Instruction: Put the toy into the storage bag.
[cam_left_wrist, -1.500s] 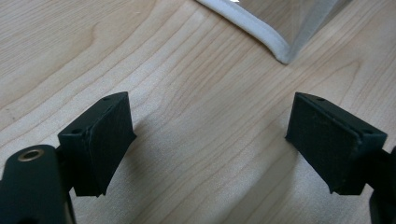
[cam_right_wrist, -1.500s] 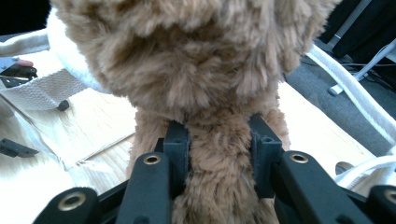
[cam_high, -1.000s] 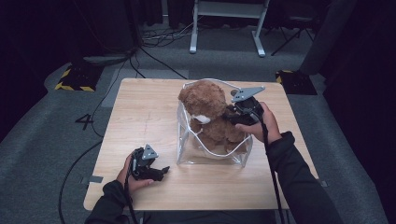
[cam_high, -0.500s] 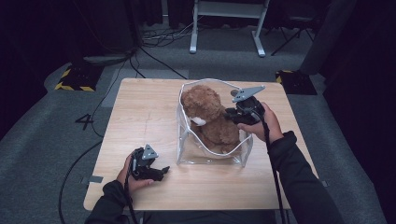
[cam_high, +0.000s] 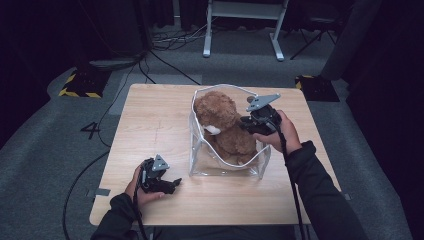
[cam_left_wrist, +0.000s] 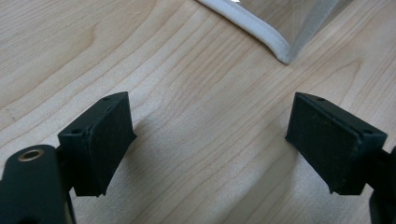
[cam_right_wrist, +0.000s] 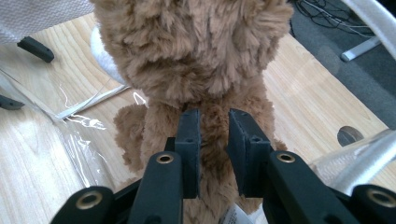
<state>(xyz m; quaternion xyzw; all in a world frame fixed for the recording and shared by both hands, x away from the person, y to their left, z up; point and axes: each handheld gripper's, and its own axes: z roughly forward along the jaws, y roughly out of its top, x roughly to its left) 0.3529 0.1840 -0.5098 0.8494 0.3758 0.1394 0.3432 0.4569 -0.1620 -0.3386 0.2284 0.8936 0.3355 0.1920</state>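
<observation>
A brown teddy bear (cam_high: 222, 125) sits upright inside a clear plastic bag (cam_high: 226, 169) with a white rim, at the middle right of the wooden table (cam_high: 150, 120). My right gripper (cam_high: 245, 124) reaches in from the right. Its jaws are shut on the fur at the bear's back, just below the head (cam_right_wrist: 196, 51), as the right gripper view (cam_right_wrist: 214, 126) shows. Near the front left, my left gripper (cam_high: 172, 186) lies on the table, open and holding nothing (cam_left_wrist: 210, 140). A corner of the bag (cam_left_wrist: 268, 39) lies just beyond it.
The bag's open mouth faces up, with its white rim (cam_high: 220, 89) arching behind the bear. A round hole (cam_right_wrist: 348, 135) is cut in the tabletop beyond the bag. Bare wood spreads across the table's left half. Cables (cam_high: 165, 60) and a white stand (cam_high: 240, 30) are on the floor behind.
My right gripper has lowered the bear a little deeper into the bag. The left gripper has stayed where it was.
</observation>
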